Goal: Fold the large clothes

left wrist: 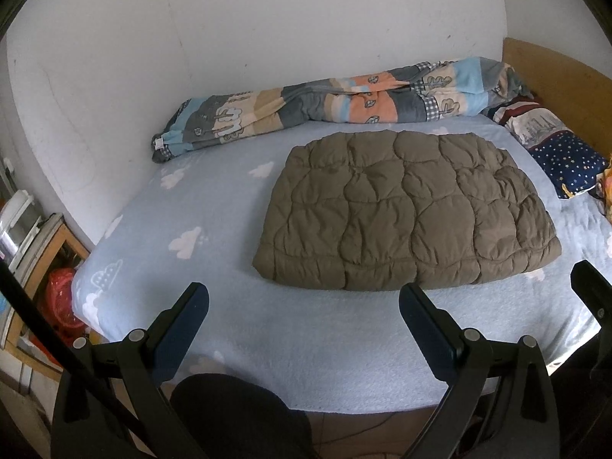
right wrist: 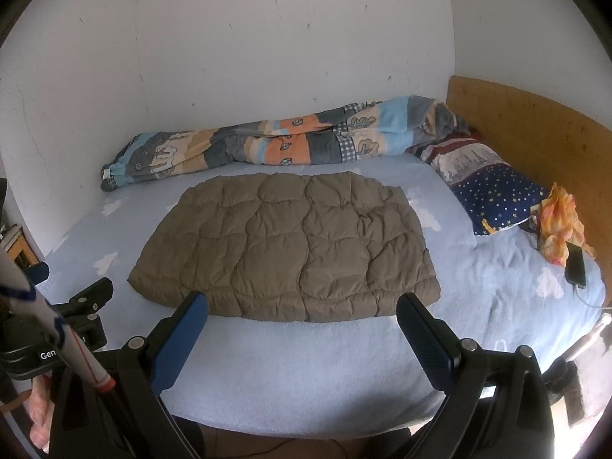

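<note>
A brown quilted puffer garment (left wrist: 405, 210) lies folded into a flat rectangle on the light blue bed sheet (left wrist: 214, 206). It also shows in the right wrist view (right wrist: 287, 244), on the sheet (right wrist: 313, 363). My left gripper (left wrist: 304, 302) is open and empty, held above the bed's near edge, short of the garment's near hem. My right gripper (right wrist: 302, 310) is open and empty, its fingertips level with the garment's near hem and a little above it. The left gripper's finger (right wrist: 90, 294) shows at the left of the right wrist view.
A rolled patterned duvet (left wrist: 325, 105) lies along the white wall. A star-patterned pillow (right wrist: 493, 195) and wooden headboard (right wrist: 535, 130) are at the right. An orange cloth (right wrist: 562, 222) and a phone (right wrist: 577, 264) lie near the right edge. A cluttered shelf (left wrist: 34, 252) stands left of the bed.
</note>
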A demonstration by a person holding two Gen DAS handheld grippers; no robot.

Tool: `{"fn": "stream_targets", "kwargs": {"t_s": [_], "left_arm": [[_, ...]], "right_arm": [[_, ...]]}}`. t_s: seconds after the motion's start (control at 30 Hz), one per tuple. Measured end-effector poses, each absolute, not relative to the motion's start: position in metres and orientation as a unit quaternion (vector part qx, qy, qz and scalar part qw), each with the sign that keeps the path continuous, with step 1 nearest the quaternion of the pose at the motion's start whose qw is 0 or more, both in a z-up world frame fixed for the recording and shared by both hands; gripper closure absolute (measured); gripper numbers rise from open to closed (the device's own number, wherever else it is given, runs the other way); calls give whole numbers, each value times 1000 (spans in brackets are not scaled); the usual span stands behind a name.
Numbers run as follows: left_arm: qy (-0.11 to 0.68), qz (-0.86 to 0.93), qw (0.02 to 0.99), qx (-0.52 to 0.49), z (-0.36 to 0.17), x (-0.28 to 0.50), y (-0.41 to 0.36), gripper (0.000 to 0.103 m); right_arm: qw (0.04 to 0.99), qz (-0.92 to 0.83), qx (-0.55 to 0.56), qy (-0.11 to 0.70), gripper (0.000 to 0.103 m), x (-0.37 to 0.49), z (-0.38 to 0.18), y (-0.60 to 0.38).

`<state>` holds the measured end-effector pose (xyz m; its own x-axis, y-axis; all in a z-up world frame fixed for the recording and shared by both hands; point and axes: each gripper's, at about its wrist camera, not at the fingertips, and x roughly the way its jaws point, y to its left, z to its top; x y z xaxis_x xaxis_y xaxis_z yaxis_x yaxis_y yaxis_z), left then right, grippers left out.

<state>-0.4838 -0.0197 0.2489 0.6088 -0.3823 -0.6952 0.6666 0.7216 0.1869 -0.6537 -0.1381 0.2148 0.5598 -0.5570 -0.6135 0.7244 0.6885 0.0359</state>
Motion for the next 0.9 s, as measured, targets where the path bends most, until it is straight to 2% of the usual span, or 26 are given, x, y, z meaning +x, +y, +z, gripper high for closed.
{"fn": "stream_targets", "kwargs": {"t_s": [0.63, 0.9], "left_arm": [[329, -304, 865, 226, 245, -480, -20, 4], [350, -324, 857, 196, 246, -469, -11, 4]], "right_arm": [[867, -371, 153, 295, 2, -658, 206, -145], [867, -369, 153, 297, 2, -657, 207, -142]]}}
